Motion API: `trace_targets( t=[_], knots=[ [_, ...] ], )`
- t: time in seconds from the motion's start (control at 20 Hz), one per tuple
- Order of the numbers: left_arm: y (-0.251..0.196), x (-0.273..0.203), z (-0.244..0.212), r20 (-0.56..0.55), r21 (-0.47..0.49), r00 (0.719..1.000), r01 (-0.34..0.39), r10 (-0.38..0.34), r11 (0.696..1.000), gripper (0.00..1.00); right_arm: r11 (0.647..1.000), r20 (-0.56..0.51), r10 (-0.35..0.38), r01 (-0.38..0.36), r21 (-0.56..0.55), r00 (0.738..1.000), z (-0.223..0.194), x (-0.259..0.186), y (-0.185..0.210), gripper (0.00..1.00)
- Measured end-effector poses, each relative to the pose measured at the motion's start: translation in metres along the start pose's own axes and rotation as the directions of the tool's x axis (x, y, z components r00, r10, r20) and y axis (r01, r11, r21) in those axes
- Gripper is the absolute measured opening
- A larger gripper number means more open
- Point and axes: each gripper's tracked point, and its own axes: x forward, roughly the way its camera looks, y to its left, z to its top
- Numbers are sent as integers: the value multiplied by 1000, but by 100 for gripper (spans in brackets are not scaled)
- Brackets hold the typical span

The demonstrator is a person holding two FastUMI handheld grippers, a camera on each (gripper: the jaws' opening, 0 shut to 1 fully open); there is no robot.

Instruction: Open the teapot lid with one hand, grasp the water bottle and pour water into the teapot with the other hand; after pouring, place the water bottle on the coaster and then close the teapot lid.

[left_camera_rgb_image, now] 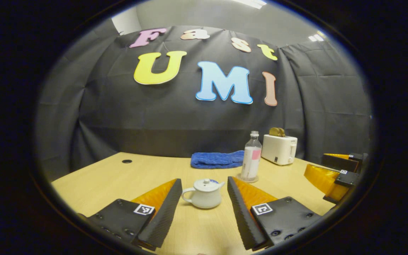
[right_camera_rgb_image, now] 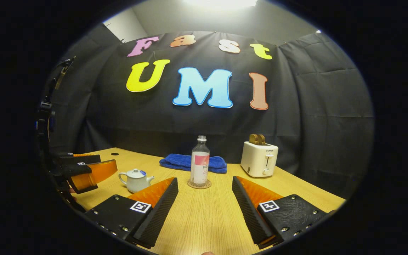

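Both grippers hang open over the wooden table (right_camera_rgb_image: 204, 216), with nothing in either one.

In the left gripper view the left gripper (left_camera_rgb_image: 204, 198) has its fingers spread wide, and the white teapot (left_camera_rgb_image: 204, 193) sits on the table just beyond them, framed in the gap, lid (left_camera_rgb_image: 205, 184) on, spout to the right, handle to the left. The right gripper (right_camera_rgb_image: 204, 196) is just as wide open and faces the water bottle (right_camera_rgb_image: 199, 161), which stands upright on its round coaster (right_camera_rgb_image: 199, 184), uncapped as far as I can see. The bottle is to the right of the teapot and a little farther back. Behind them lies a folded blue towel (right_camera_rgb_image: 181, 161), and a white toaster (right_camera_rgb_image: 259, 159) stands at the far right near the black cloth wall.
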Motion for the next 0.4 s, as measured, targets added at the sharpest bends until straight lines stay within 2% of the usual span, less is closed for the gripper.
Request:
trace_targets(
  t=[0.2, 0.4],
  knots=[
    [-1, -24, 2, 15, -3, 1000, -11, 11, 1000, 88, 1000, -1, 12, -12, 7, 1000, -5, -15, 1, 95],
    [-2, -44, 2, 17, 3, 1000, -19, 19, 1000, 88, 1000, 4, 8, -8, -4, 1000, -5, -30, -4, 95]
  ],
)
